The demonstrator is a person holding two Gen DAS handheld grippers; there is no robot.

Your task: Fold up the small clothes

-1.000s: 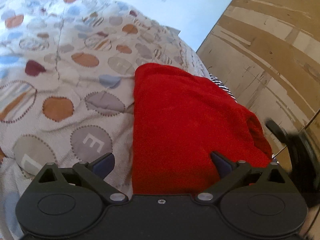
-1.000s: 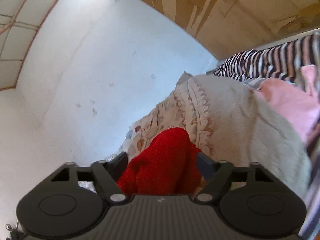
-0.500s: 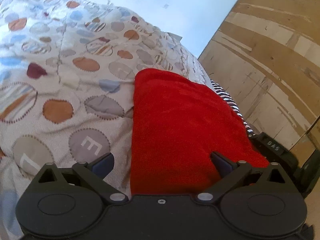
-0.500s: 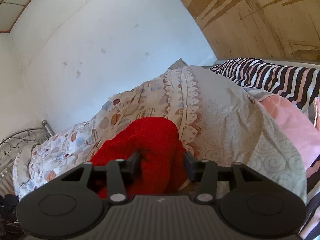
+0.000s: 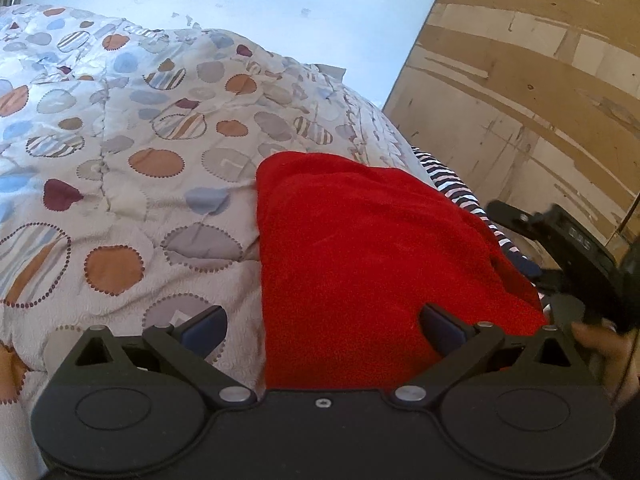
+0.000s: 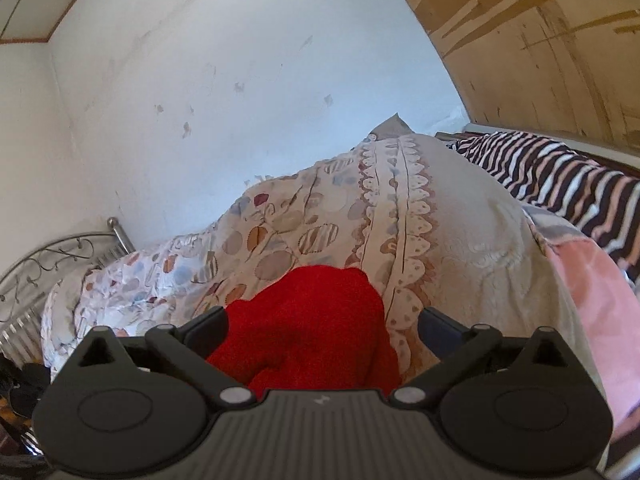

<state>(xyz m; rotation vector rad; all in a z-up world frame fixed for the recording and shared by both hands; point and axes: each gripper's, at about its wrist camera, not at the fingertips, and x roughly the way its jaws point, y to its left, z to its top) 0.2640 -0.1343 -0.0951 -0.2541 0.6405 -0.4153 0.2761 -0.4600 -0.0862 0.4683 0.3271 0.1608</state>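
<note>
A folded red cloth (image 5: 360, 260) lies on a quilt with coloured circles (image 5: 120, 160). My left gripper (image 5: 324, 324) hangs open just over the cloth's near edge, its right finger above the red fabric and its left finger above the quilt. In the right wrist view the same red cloth (image 6: 312, 320) bulges up between the fingers of my right gripper (image 6: 324, 324). Its jaws are opening and the pads stand clear of the fabric. That right gripper (image 5: 560, 240) also shows at the right edge of the left wrist view, beside the cloth.
A black, white and pink striped blanket (image 6: 560, 168) and a pink cloth (image 6: 600, 280) lie right of the quilt (image 6: 320, 220). A worn wooden wall (image 5: 520, 100) rises on the right, a white wall behind. A metal bed frame (image 6: 48, 264) stands at far left.
My right gripper pinched the red cloth half a second ago; its jaws have now spread wide off it and it has lifted slightly. It came into the left wrist view. My left gripper hardly moved.
</note>
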